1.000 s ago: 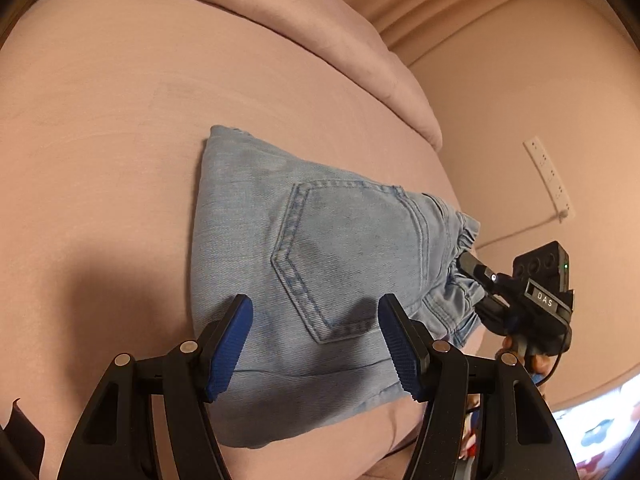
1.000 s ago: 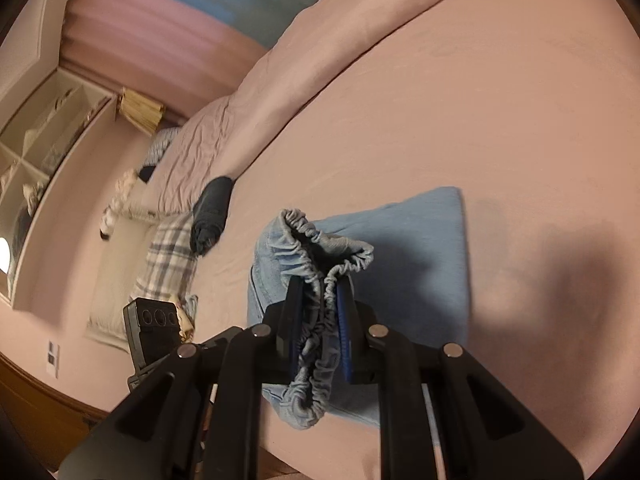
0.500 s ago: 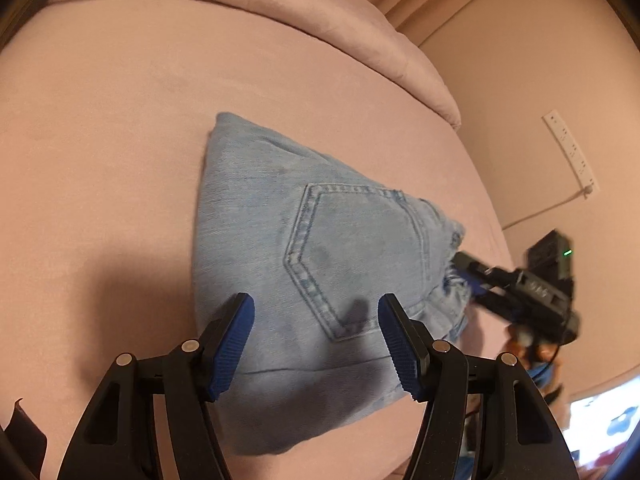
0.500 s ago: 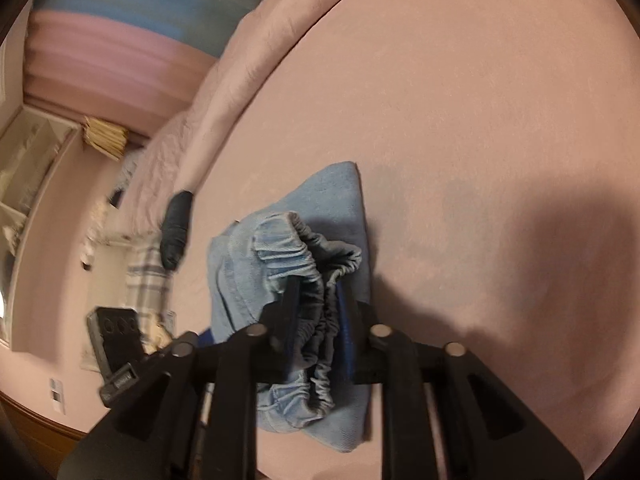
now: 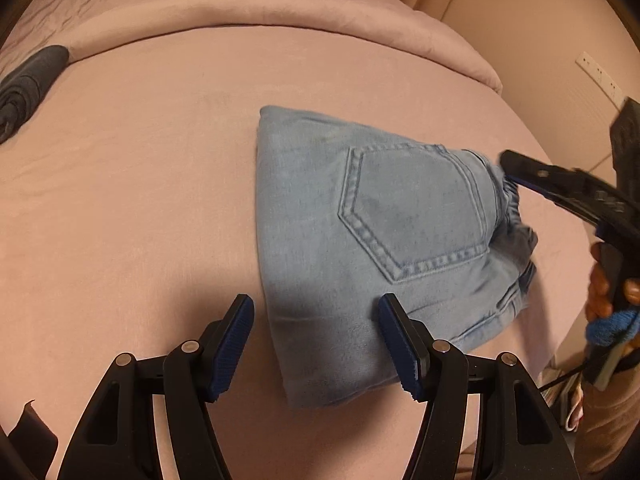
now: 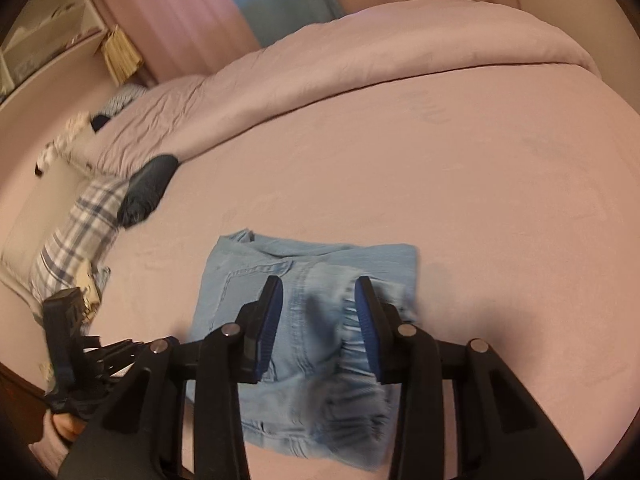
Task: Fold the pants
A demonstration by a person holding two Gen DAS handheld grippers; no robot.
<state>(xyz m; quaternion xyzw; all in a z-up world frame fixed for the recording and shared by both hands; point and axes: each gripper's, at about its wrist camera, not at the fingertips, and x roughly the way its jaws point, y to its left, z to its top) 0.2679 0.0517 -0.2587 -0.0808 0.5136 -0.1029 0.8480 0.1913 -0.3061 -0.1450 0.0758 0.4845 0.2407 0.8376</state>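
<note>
Pants [image 5: 384, 240], of light blue denim, are seen folded into a compact stack lying flat on the pink bed [image 5: 132, 208], near its front edge. A back pocket is turned upward, and the gathered elastic waistband is found at the 3 o'clock side of the stack in the left wrist view.

Left claw [image 5: 316, 344] is held wide apart above the stack's 6 o'clock edge; nothing is gripped, and one blue pad [image 5: 234, 344] is placed over bare sheet while the other is over denim.

Right claw [image 6: 318, 326] is noted partly parted above the waistband end, its jaws having just been opening; the fabric lies below and between the pads but is not pressed by them. In the left wrist view the same claw [image 5: 510, 170] is seen at 3 o'clock, close to the waistband, carried by a hand [image 5: 608, 292].

A dark rolled garment [image 5: 28, 84] is recorded at 10 o'clock on the bed, well apart from the pants. A plaid pillow [image 6: 76, 236] lies at 9 o'clock in the right wrist view.
</note>
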